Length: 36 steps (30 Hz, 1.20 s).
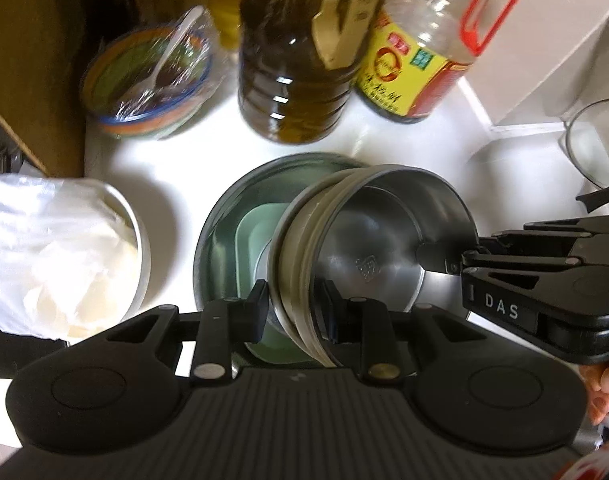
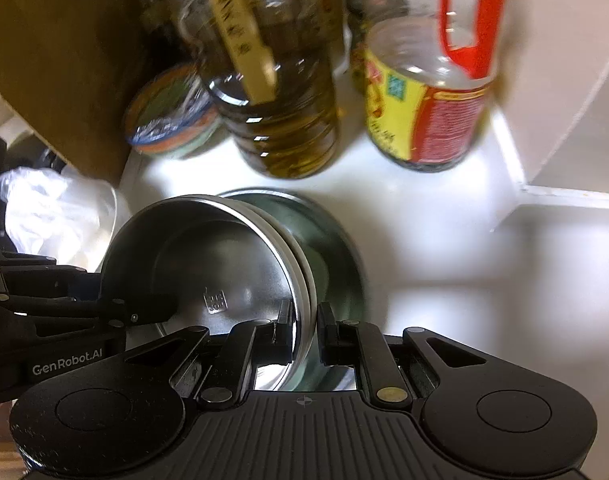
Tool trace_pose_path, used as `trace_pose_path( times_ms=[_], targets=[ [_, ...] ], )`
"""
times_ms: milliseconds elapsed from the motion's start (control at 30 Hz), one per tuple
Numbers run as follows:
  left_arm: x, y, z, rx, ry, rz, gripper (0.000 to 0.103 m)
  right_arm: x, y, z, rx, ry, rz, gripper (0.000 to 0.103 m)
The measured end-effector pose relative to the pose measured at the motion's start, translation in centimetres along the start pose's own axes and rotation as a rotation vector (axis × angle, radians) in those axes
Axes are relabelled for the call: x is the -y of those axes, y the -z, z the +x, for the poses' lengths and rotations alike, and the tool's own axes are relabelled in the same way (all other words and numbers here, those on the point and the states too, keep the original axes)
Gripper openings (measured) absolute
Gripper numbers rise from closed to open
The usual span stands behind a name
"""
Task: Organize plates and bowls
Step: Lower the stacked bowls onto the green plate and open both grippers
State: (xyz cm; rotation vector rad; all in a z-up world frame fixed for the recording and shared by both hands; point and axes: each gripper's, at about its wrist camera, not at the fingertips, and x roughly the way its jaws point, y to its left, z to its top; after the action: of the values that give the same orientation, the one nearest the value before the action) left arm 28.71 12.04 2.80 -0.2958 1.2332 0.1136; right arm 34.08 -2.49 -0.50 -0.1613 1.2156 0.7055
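Note:
A stack of nested steel bowls (image 1: 368,248) is held tilted on edge over a large steel basin (image 1: 224,220) on the white counter. A pale green dish (image 1: 256,232) lies in the basin. My left gripper (image 1: 294,304) is shut on the stack's near rim. My right gripper (image 2: 304,328) is shut on the opposite rim of the same stack (image 2: 208,272); it shows in the left wrist view (image 1: 456,264) at the right. The basin also shows behind the stack in the right wrist view (image 2: 336,248).
Two oil bottles (image 1: 296,60) (image 1: 420,48) stand behind the basin. A colourful bowl covered in film with a spoon (image 1: 148,80) is at back left. A bowl with a white plastic bag (image 1: 60,256) is at left. A brown board (image 1: 28,60) stands left; a white wall (image 1: 544,60) stands right.

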Motion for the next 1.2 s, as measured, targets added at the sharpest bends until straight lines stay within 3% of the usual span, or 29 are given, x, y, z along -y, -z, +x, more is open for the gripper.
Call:
trace_pose_path(
  times_ms=[767, 1200],
  targets=[
    [-2.6, -1.0, 2.1, -0.076, 0.029, -0.069, 0.025, -0.6, -1.6, 3.8, -0.128, -0.019, -0.019, 0.012],
    [-2.6, -0.9, 2.4, -0.073, 0.054, -0.047, 0.031, -0.3, -2.4, 3.8, -0.098, -0.028, 0.002, 0.013]
  ],
)
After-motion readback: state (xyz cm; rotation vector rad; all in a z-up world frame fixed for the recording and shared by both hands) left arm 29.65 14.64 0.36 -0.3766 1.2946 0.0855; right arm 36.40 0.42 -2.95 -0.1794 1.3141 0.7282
